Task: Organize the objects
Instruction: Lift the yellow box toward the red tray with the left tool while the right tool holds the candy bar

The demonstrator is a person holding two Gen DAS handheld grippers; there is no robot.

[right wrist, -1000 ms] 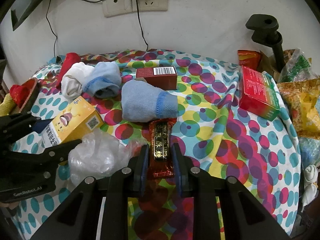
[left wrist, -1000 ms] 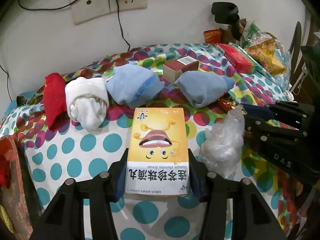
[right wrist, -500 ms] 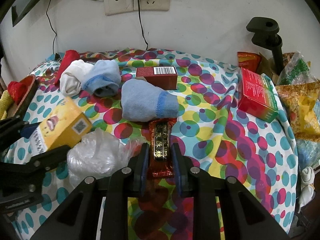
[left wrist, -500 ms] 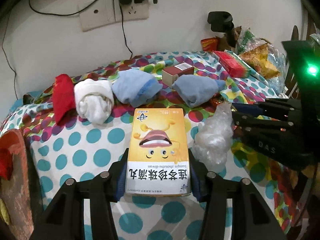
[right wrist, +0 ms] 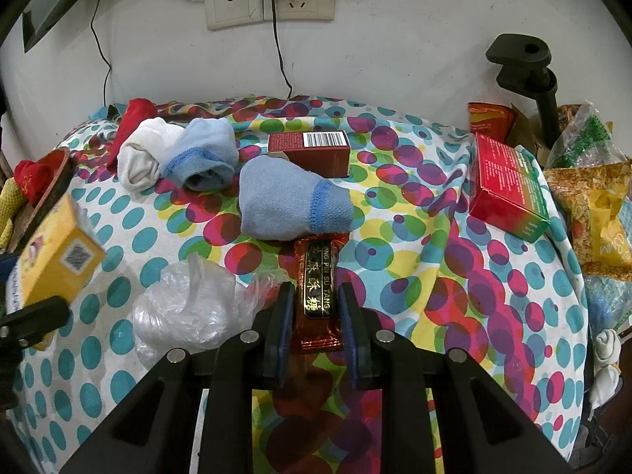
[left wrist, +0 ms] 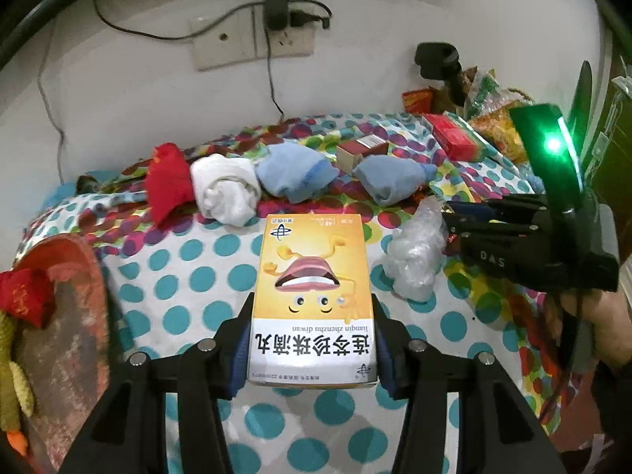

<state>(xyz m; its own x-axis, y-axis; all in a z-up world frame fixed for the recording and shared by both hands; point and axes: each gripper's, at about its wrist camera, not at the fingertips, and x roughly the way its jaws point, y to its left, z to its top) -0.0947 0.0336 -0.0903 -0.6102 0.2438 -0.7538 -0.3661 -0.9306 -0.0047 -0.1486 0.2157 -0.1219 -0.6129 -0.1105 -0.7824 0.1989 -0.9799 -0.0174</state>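
My left gripper [left wrist: 312,312] is shut on a yellow medicine box [left wrist: 312,284] and holds it above the polka-dot cloth [left wrist: 177,276]; the box also shows at the left of the right wrist view [right wrist: 59,252]. My right gripper [right wrist: 316,304] is shut on a red candy bar wrapper [right wrist: 318,292] that lies on the cloth. Rolled socks sit in a row at the back: red [left wrist: 166,181], white [left wrist: 225,193], light blue [left wrist: 292,170] and grey-blue [right wrist: 288,205]. A crumpled clear plastic bag [right wrist: 189,308] lies between the two grippers.
A dark red box with a barcode [right wrist: 312,150] lies behind the grey-blue sock. A red and green box [right wrist: 505,185] and snack bags [right wrist: 592,213] crowd the right edge. A brown dish with a red item [left wrist: 59,308] is at the left. The wall holds sockets and cables.
My left gripper has lifted and pulled back with the yellow box, so the table looks farther away. My right gripper and the candy bar have stayed in place.
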